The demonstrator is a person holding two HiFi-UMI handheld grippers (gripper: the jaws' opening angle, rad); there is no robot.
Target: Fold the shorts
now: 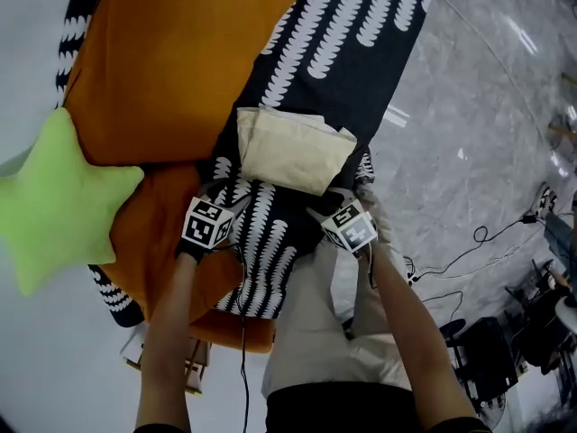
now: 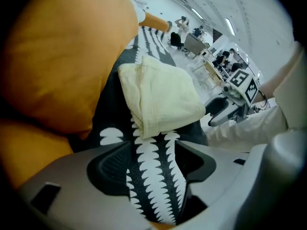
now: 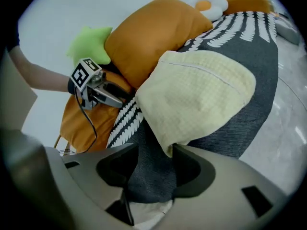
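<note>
Head view: left gripper (image 1: pixel 222 193), right gripper (image 1: pixel 335 197) both half-open, holding nothing, beside shorts (image 1: pixel 293 149).

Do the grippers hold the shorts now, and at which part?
Nothing is held. The left gripper and the right gripper both have their fingers apart, over the patterned cloth; the folded shorts lie free just ahead of them.

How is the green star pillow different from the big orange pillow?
The green star pillow is star-shaped and light green; the orange pillow is roughly rectangular and deep orange. The orange pillow is much bigger than the green star pillow. Both look soft and plump.
</note>
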